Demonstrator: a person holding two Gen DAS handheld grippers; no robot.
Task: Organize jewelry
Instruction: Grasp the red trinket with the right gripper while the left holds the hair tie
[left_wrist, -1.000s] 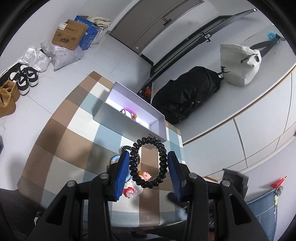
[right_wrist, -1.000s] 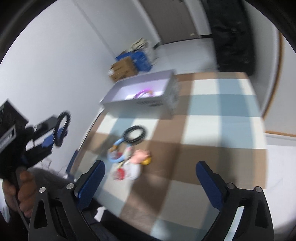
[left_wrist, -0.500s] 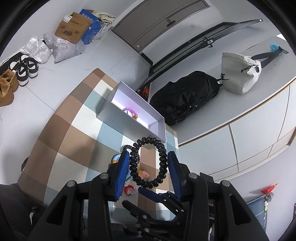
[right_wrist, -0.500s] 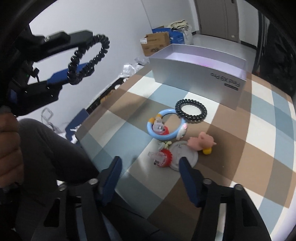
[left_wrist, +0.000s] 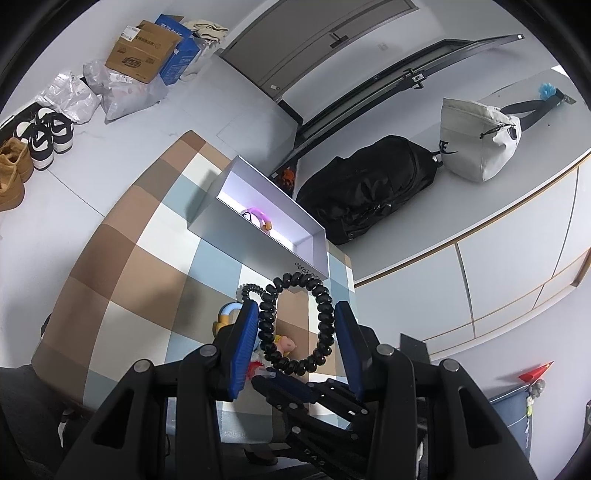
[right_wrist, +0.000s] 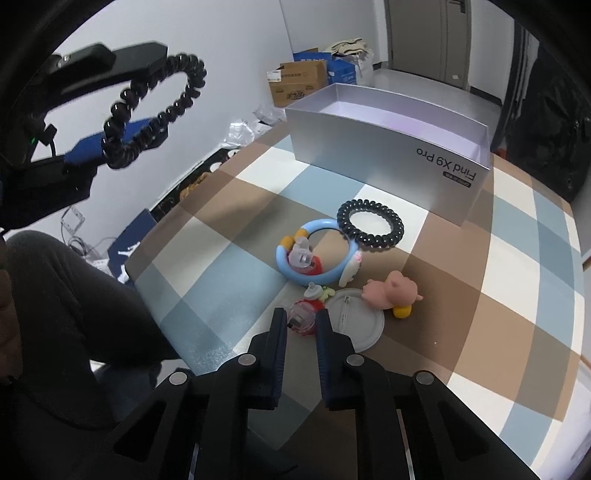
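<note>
My left gripper (left_wrist: 293, 328) is shut on a black beaded bracelet (left_wrist: 293, 325) and holds it high above the checked table; it also shows in the right wrist view (right_wrist: 151, 110). My right gripper (right_wrist: 301, 325) is low over the table with its jaws closed around a red clear-capped charm (right_wrist: 303, 321). A black coil hair tie (right_wrist: 370, 229), a blue ring (right_wrist: 314, 254), a pink pig figure (right_wrist: 391, 293) and a grey round badge (right_wrist: 354, 326) lie on the table. A silver box (right_wrist: 388, 147) stands behind them, with a purple item (left_wrist: 256, 218) inside.
The table (right_wrist: 498, 295) has a brown, blue and white checked cloth. A person's dark-trousered leg (right_wrist: 66, 314) is at its left edge. A black bag (left_wrist: 369, 181), shoes (left_wrist: 44, 133) and cardboard boxes (left_wrist: 144, 55) lie on the floor beyond.
My right gripper has come down to the table and narrowed from wide open to closed around the red charm. My left gripper stays raised with the beaded bracelet.
</note>
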